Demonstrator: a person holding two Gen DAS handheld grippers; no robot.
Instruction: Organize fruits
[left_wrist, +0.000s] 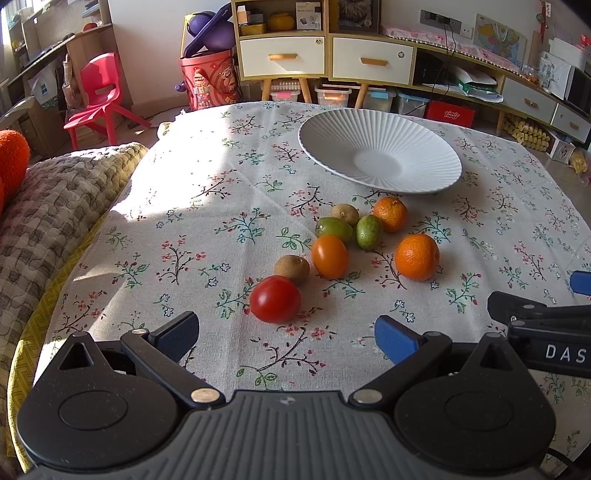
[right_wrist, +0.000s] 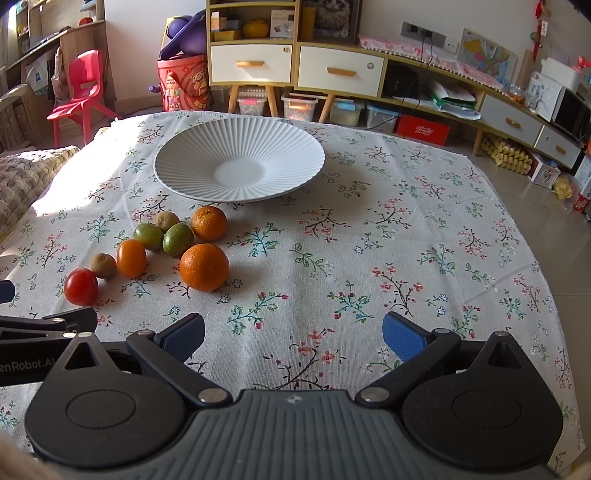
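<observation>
Several small fruits lie loose on the floral tablecloth in front of an empty white ribbed plate (left_wrist: 380, 151) (right_wrist: 240, 162). Nearest my left gripper (left_wrist: 288, 338) is a red tomato (left_wrist: 275, 299) (right_wrist: 80, 287), just ahead of the open fingers. Behind it sit a brown kiwi (left_wrist: 292, 269), an orange tomato (left_wrist: 329, 256), two green fruits (left_wrist: 333, 228) and two mandarins (left_wrist: 416, 256) (right_wrist: 204, 267). My right gripper (right_wrist: 293, 336) is open over bare cloth, right of the fruits. Neither gripper holds anything.
The table's left edge meets a quilted sofa cover (left_wrist: 55, 206). Beyond the far edge stand a red chair (left_wrist: 98, 96), a red bucket (left_wrist: 208, 79), drawer cabinets (left_wrist: 325, 55) and storage boxes. The right gripper's body (left_wrist: 546, 332) shows at the right edge of the left wrist view.
</observation>
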